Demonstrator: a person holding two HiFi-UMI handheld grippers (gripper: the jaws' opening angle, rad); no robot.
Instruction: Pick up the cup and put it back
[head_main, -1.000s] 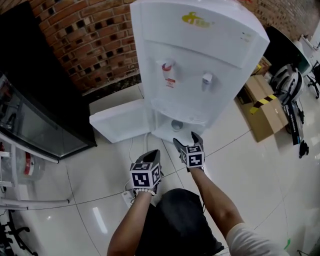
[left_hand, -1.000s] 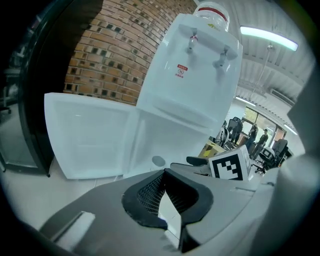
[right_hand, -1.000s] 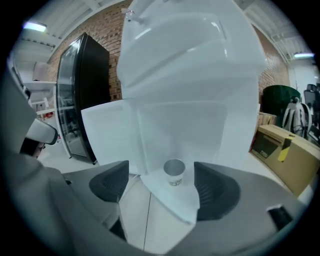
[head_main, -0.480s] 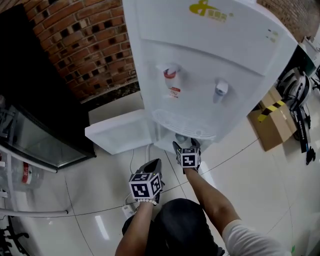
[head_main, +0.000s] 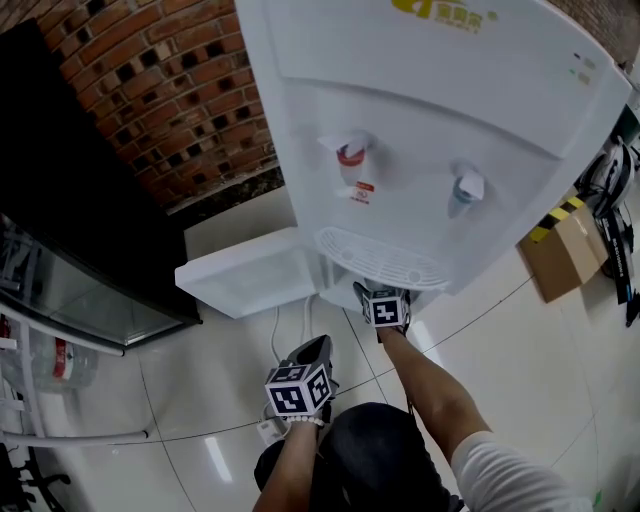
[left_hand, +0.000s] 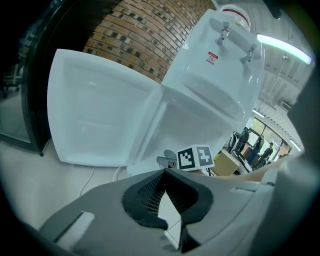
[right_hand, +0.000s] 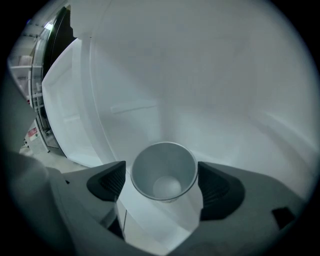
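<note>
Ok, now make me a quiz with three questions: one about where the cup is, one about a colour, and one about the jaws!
1. Where is the cup?
A. On a table.
B. In the water dispenser's open bottom cabinet.
C. On a chair.

2. What colour is the wall?
A. Green.
B. Red-brown brick.
C. Yellow.

3. How are the right gripper's jaws?
A. Shut tight together.
B. Holding a bottle.
C. Apart, one on each side of the cup.

Answers:
1. B, white cabinet walls surround the cup.
2. B, brick shows behind the dispenser.
3. C, the jaws have just been opening, and gaps show beside the cup.
</note>
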